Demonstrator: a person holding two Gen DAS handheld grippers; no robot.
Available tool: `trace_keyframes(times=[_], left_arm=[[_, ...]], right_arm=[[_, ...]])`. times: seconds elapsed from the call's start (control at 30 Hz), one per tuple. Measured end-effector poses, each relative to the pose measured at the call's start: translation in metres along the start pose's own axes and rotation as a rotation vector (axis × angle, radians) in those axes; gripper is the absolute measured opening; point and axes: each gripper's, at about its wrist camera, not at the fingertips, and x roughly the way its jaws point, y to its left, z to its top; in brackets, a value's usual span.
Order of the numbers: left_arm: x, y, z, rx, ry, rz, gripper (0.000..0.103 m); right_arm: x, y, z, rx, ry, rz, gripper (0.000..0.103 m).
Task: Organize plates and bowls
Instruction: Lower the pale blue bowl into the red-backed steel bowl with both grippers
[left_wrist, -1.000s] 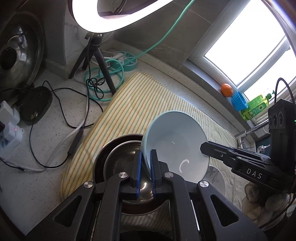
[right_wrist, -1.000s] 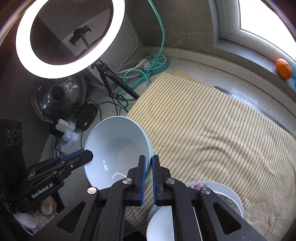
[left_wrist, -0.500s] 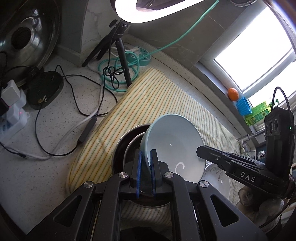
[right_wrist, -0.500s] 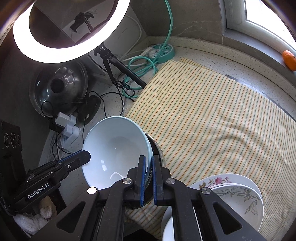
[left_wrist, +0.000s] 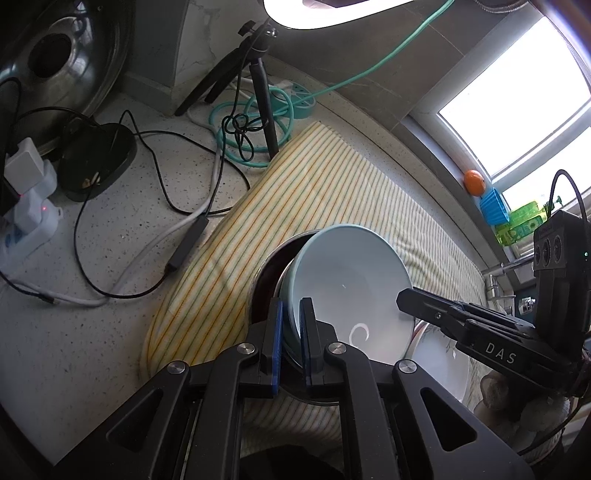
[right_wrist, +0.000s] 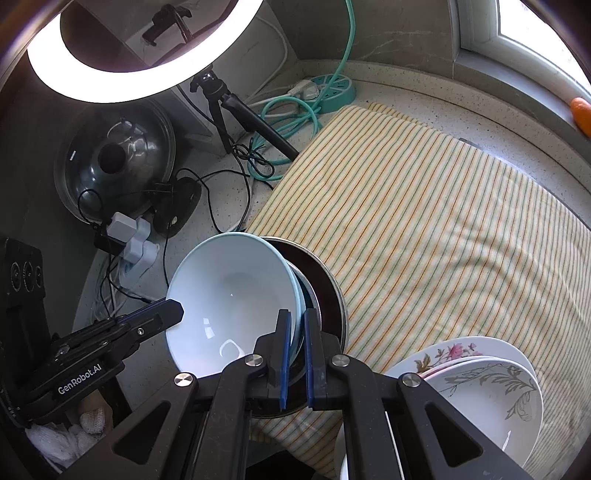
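A light blue bowl (left_wrist: 351, 288) (right_wrist: 229, 295) hangs tilted between both grippers, partly inside a dark bowl with a metal rim (left_wrist: 269, 273) (right_wrist: 328, 291) on the striped cloth (right_wrist: 424, 221). My left gripper (left_wrist: 291, 306) is shut on the blue bowl's near rim in the left wrist view. My right gripper (right_wrist: 297, 317) is shut on the opposite rim. Each gripper also shows in the other's view: the right gripper (left_wrist: 402, 295), the left gripper (right_wrist: 173, 308). A stack of floral white plates (right_wrist: 480, 373) (left_wrist: 439, 354) lies beside the dark bowl.
Left of the cloth are a ring-light tripod (left_wrist: 258, 85), tangled cables (left_wrist: 236, 129), a teal power strip (right_wrist: 332, 88), chargers (right_wrist: 129, 236) and a steel pot lid (right_wrist: 114, 158). An orange (left_wrist: 474, 181) sits on the window sill. A tap (left_wrist: 495, 284) is at the right.
Both grippers have carried the blue bowl down and across, from above the cloth's edge onto the dark bowl. The floral plates have come further into the right wrist view.
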Motion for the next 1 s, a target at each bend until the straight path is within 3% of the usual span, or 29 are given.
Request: trace_keyframes(times=[0.77, 1.0], left_arm=[[0.0104, -0.0011, -0.0031, 0.029, 0.022, 0.018, 0.007], [0.0032, -0.0032, -0.0046, 0.052, -0.007, 0.046, 0.010]], right_arm=[[0.0088, -0.0030, -0.0046, -0.004, 0.027, -0.015, 0.009], [0.0009, 0.0012, -0.0065, -0.021, -0.013, -0.019, 0.010]])
